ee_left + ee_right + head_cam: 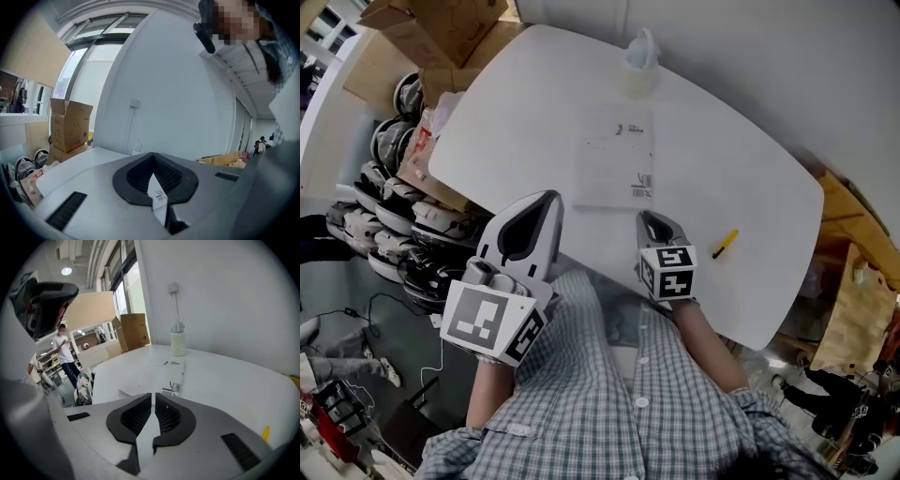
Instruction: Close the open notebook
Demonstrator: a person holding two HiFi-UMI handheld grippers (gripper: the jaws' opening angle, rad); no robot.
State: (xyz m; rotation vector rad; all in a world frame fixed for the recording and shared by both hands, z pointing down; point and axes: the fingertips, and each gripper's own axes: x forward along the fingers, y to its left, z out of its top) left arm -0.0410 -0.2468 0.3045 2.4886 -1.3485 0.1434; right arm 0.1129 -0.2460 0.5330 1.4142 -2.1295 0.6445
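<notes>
White paper, thin and soft-covered, makes up the notebook. It lies flat on the table, near the bottle on the person's side of it. It shows as one plain rectangle with a barcode at its corner farthest from the bottle, so it looks already shut.

I judge it light and floppy, apt to slide on the smooth top. Any loose cover is best pinched at its free long edge and laid over gently. Which edge is the spine I cannot tell.

Both tools hang well apart from the bottle, beyond the notebook. The left gripper has its tips pressed together, empty. The right gripper stands a narrow slit apart, with nothing in it.
</notes>
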